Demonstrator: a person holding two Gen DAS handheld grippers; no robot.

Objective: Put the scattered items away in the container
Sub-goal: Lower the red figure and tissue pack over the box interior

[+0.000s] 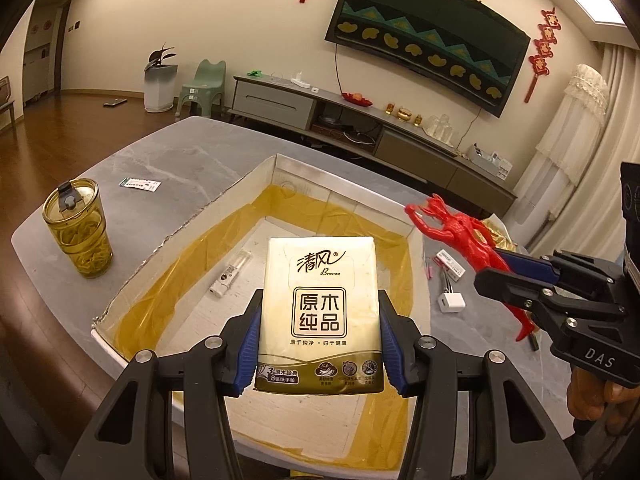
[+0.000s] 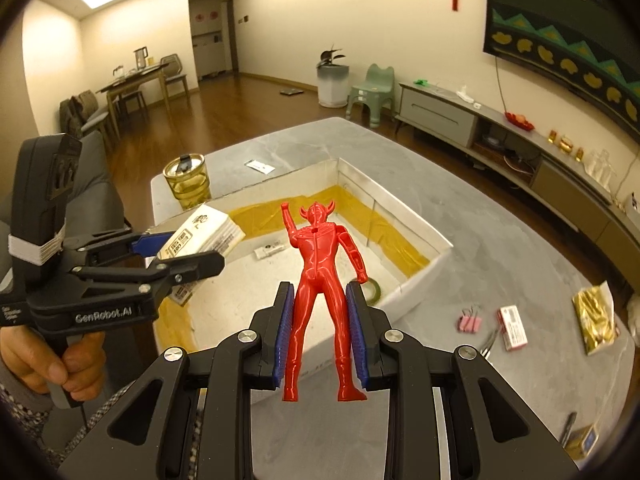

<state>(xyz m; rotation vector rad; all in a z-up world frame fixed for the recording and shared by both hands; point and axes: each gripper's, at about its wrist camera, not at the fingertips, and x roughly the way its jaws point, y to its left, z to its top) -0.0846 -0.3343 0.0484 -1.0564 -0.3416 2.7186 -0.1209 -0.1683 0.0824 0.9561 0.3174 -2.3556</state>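
Observation:
My left gripper (image 1: 320,312) is shut on a cream and gold tissue pack (image 1: 320,304), held above the open white box (image 1: 192,236) lined with yellow film. The same pack (image 2: 208,232) shows in the right wrist view in the left gripper (image 2: 192,252), over the box's near left corner. My right gripper (image 2: 320,312) is shut on the legs of a red toy figure (image 2: 320,264), held upright over the box's near wall (image 2: 416,284). In the left wrist view the red figure (image 1: 460,240) and right gripper (image 1: 504,276) hang right of the box. A white tube (image 1: 228,276) lies inside the box.
An amber lidded cup (image 1: 80,228) stands left of the box. Right of the box on the grey table (image 2: 500,240) lie pink binder clips (image 2: 470,322), a small red and white pack (image 2: 512,328), a gold foil packet (image 2: 596,318) and a white charger (image 1: 452,302). A tape roll (image 2: 372,290) sits inside the box.

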